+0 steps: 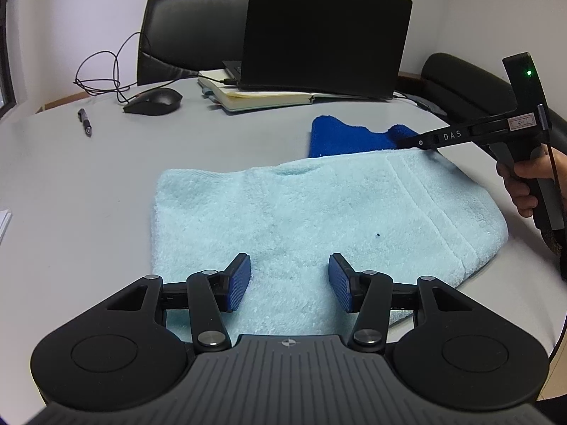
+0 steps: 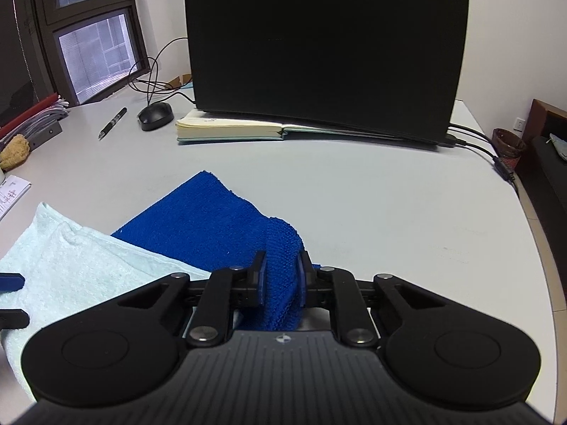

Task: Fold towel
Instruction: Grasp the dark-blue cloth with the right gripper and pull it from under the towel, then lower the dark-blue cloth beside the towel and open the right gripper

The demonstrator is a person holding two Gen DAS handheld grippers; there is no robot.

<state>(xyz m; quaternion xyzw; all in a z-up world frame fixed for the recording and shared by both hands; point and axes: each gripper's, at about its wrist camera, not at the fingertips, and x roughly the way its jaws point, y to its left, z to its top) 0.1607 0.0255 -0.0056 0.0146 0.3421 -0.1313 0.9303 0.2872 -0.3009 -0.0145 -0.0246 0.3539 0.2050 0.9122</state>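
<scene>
A folded light blue towel [image 1: 319, 219] lies flat on the grey table [image 1: 88, 184]. My left gripper [image 1: 289, 281] is open and empty, just above the towel's near edge. A dark blue towel [image 1: 347, 138] lies partly under the light one's far side. My right gripper [image 2: 280, 278] is shut on a raised corner of the dark blue towel [image 2: 212, 223]. The right gripper also shows in the left wrist view [image 1: 407, 141], held by a hand at the right. The light blue towel shows at the lower left of the right wrist view [image 2: 71, 262].
An open black laptop [image 1: 326, 28] stands on a notebook [image 1: 258, 97] at the back. A black mouse [image 1: 154, 101], a pen [image 1: 85, 122] and cables lie at the back left. Chairs stand behind the table. The table's right edge [image 2: 538, 233] curves near my right gripper.
</scene>
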